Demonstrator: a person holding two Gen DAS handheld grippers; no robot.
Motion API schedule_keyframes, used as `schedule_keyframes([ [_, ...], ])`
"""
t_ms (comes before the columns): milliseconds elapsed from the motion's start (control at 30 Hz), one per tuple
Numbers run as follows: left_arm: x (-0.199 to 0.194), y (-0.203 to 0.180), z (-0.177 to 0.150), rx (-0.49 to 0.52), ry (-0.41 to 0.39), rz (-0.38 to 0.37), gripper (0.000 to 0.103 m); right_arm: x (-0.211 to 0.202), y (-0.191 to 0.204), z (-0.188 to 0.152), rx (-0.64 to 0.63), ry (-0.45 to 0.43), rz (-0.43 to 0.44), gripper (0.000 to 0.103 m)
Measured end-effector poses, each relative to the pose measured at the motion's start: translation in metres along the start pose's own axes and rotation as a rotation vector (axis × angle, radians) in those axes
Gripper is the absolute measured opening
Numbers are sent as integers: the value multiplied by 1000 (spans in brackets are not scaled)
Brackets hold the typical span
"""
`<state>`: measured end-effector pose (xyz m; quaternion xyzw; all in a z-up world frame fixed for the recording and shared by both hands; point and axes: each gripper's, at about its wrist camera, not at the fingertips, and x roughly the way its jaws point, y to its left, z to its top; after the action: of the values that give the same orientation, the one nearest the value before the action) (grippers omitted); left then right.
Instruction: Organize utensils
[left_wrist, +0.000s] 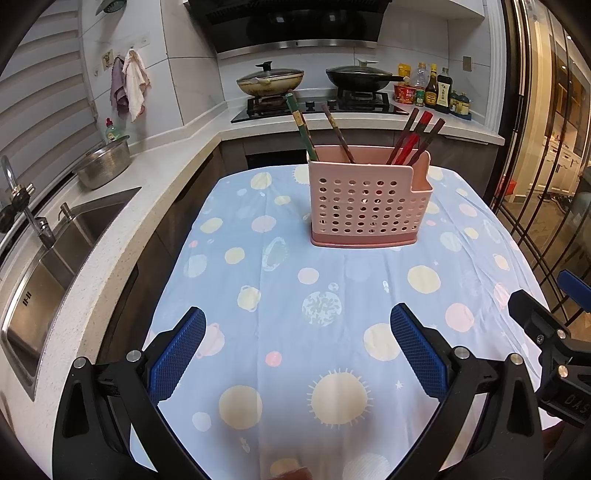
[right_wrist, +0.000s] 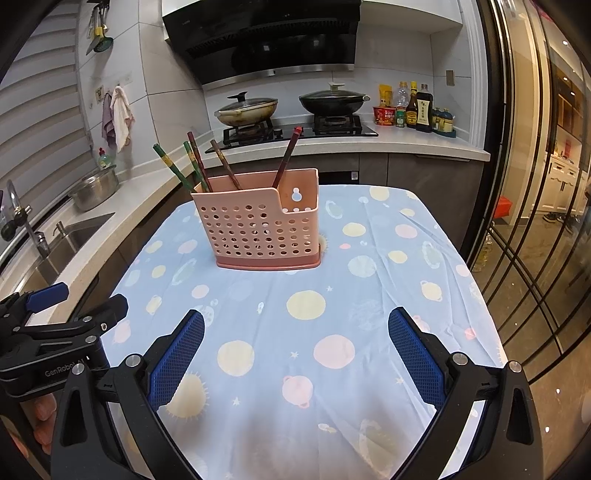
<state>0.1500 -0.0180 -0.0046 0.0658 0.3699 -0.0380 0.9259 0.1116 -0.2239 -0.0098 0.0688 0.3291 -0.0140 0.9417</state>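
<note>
A pink perforated utensil holder (left_wrist: 369, 199) stood upright on the far half of the table, on a blue tablecloth (left_wrist: 295, 295) printed with planets and suns. Chopsticks stood tilted inside it. In the left wrist view a green chopstick (left_wrist: 302, 127) and a brown chopstick (left_wrist: 338, 133) leaned left at the holder's left end, and three red-brown chopsticks (left_wrist: 415, 138) fanned to the right at its right end, five visible in all. The right wrist view counted them differently: two green sticks (right_wrist: 173, 168), two brown ones beside them, and one red-tipped stick (right_wrist: 288, 155) leaning right, apart from the rest. That view also showed a keyhole slot in the holder's back wall, which the left view hid.

The left gripper (left_wrist: 297, 350) hung above the near part of the cloth with its blue pads spread wide, nothing between them. The right gripper (right_wrist: 295, 354) was likewise spread wide and held nothing. Each camera caught the other gripper at its edge.

Behind the table, two lidded pans (left_wrist: 269, 79) sat on the stove. On the left counter a steel bowl (left_wrist: 103, 166) rested beside the sink (left_wrist: 55, 251). Several bottles (left_wrist: 432, 88) clustered at the far right.
</note>
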Motion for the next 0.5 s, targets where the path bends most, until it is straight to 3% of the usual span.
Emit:
schedule_keyframes([
  [500, 1, 2, -3, -15, 11, 2, 96, 2, 1, -4, 3, 7, 6, 96],
])
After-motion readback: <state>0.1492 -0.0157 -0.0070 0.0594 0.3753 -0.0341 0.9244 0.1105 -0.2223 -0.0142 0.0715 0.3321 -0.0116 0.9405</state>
